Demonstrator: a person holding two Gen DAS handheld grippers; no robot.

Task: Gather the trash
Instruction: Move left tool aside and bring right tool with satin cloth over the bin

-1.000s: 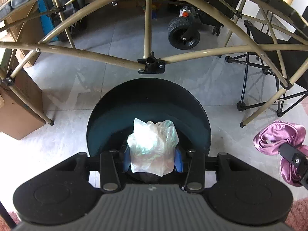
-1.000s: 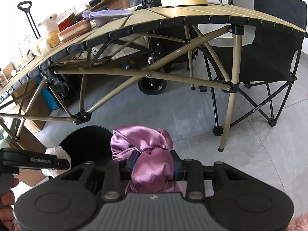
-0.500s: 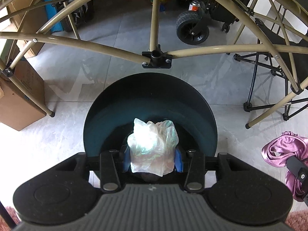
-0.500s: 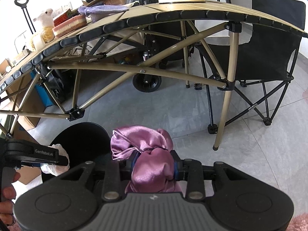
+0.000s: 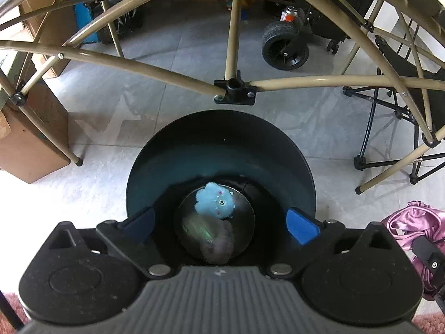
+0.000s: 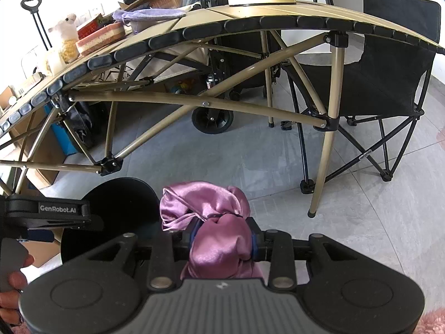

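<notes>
While my left gripper (image 5: pixel 219 222) hangs over the black bin (image 5: pixel 289 150) with its blue pads spread wide and nothing between them, my right gripper (image 6: pixel 222 236) is clamped on a bundle of pink satin cloth (image 6: pixel 217 222), held above the floor just beside the bin's rim (image 6: pixel 122 181). That cloth is light, limp and slick; I judge the pinch through its gathered middle to be the sound place to hold it, since a loose flap would slide out of the pads. It should drop cleanly once the pads part, though a fold may cling.

Half a second ago the left gripper was shut on a crumpled pale plastic bag. Now the pads have opened and the bag is gone from between them. A blurred, pale shape (image 5: pixel 205 231) low in the bin is probably that bag, next to a fuzzy blue thing (image 5: pixel 214 200) on the bin's bottom, but the smear is too soft to be sure. The right gripper's hold on the cloth looks unchanged.
</notes>
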